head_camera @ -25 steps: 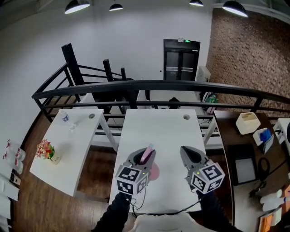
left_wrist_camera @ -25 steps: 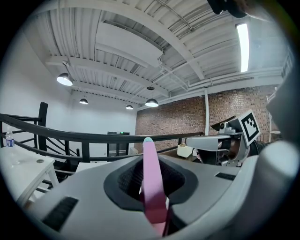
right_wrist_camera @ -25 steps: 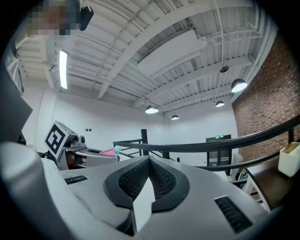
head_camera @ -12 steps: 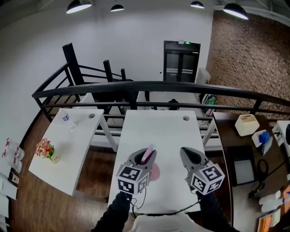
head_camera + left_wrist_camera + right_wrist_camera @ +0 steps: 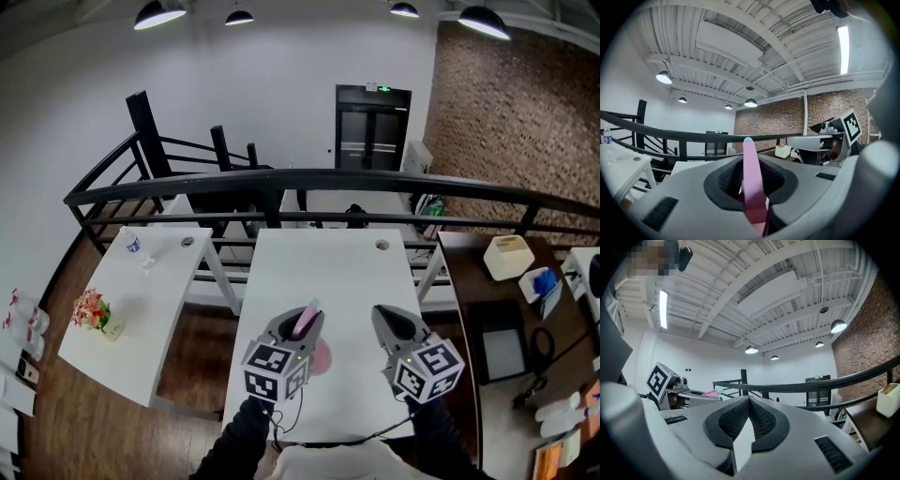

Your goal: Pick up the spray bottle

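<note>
Currently, the left gripper [image 5: 306, 317] is pinching the spray bottle [image 5: 750, 180], a slender pink body with a teal tip, upright between its 2 jaws and leaning slightly. The right gripper [image 5: 749, 403] is pressed together on nothing and held just beside the left one, level with it. Both sit over the near end of the white bench [image 5: 328, 262].

Head view: a round pink patch [image 5: 321, 357] shows under the left gripper. Cannot tell whether it is the bottle's lower part or something lying on the bench, so cannot confirm the bottle is clear of the surface.

Risks, as judged from here:
- The grip is on a narrow, smooth body. Any quick swing of the hand could let it pivot between the jaws or slide out.
- If the base touches the bench, dragging sideways would lever it loose.
- The right gripper is close, so a drift inward could knock the bottle's tip.
</note>
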`<state>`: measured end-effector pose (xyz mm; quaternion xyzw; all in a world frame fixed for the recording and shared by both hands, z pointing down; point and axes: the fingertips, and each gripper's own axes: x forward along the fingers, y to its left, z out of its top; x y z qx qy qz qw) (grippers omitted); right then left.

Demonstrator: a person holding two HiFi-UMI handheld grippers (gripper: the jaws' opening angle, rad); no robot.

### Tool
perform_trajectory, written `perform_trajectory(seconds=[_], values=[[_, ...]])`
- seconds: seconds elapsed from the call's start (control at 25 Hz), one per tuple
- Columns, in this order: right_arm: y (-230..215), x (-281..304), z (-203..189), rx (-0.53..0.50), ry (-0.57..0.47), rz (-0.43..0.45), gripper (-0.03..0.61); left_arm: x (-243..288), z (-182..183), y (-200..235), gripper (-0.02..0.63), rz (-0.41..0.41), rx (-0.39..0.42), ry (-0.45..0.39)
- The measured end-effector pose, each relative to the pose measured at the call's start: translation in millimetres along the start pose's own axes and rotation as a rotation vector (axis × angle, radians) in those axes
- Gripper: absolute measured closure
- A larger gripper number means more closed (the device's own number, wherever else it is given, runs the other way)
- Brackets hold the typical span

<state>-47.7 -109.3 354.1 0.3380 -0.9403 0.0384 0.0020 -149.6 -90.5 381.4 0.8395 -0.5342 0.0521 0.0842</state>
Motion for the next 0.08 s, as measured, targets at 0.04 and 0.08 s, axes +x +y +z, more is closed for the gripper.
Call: perform_trajectory(seconds=[0.04,0.08], values=[[1.5,0.6,-0.5,0.000,0.001,0.000,0.611,-1.0,-0.7,0.9,0.557,-0.001,-0.001,0.001],[2.9,1.2,-1.0,0.000,0.002,0.000,0.611,-2.1,-1.4,1.8,0.557,-0.001,-0.001,0.001]])
